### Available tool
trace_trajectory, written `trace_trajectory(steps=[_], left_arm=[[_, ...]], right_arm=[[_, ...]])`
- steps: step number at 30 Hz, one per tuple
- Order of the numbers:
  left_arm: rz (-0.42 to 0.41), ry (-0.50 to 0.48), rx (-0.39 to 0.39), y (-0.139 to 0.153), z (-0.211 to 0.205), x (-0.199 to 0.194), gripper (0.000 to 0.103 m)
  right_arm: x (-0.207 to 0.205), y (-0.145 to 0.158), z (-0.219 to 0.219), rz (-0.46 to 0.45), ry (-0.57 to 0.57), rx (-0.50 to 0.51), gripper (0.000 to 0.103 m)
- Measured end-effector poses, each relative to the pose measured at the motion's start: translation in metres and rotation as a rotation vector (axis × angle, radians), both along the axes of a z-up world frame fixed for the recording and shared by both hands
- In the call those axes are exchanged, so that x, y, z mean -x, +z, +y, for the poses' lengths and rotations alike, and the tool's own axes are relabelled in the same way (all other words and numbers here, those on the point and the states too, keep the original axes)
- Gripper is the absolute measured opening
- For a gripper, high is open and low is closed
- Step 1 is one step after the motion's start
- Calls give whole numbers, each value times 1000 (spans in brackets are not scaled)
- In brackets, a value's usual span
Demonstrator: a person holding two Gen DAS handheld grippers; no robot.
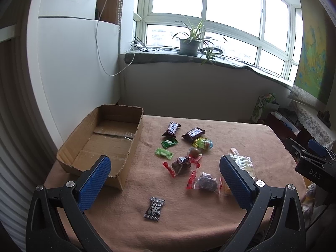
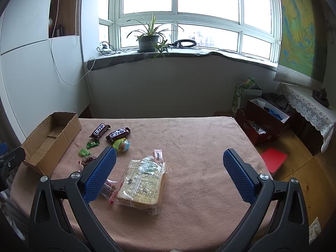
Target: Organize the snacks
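An open brown cardboard box (image 1: 100, 140) sits at the left edge of the desk (image 1: 189, 220), which is draped in a pinkish-tan cloth. To its right, small wrapped snacks lie scattered: two dark chocolate bars (image 1: 171, 129), green candies (image 1: 164, 153), and a black sachet (image 1: 154, 207). The left claw (image 1: 164, 180) hangs above them, spread wide and empty. Farther right, the right claw (image 2: 169, 174), equally wide and empty, hovers over a clear-wrapped sandwich pack (image 2: 141, 183).
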State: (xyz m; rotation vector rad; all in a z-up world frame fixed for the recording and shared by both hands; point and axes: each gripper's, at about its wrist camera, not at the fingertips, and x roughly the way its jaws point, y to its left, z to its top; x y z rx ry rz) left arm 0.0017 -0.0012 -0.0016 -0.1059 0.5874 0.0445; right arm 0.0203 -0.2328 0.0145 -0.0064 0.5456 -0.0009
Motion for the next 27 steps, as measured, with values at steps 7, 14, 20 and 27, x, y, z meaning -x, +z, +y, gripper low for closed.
trace_trajectory(steps=[7,14,20,27], left_arm=[[0,1,-2,0,0,0,103],[0,-3,-4,0,0,-1,103],[1,-2,-4,-1,-1,-1,103],[2,-7,-8,-3,-3,-2,103]], right_arm=[[0,-1,1,1,2,1,103],[-1,-6,2,5,2,-2,103],[-1,-7,2,7,6,-1,103],[-2,-9,3,10,6,-4,103]])
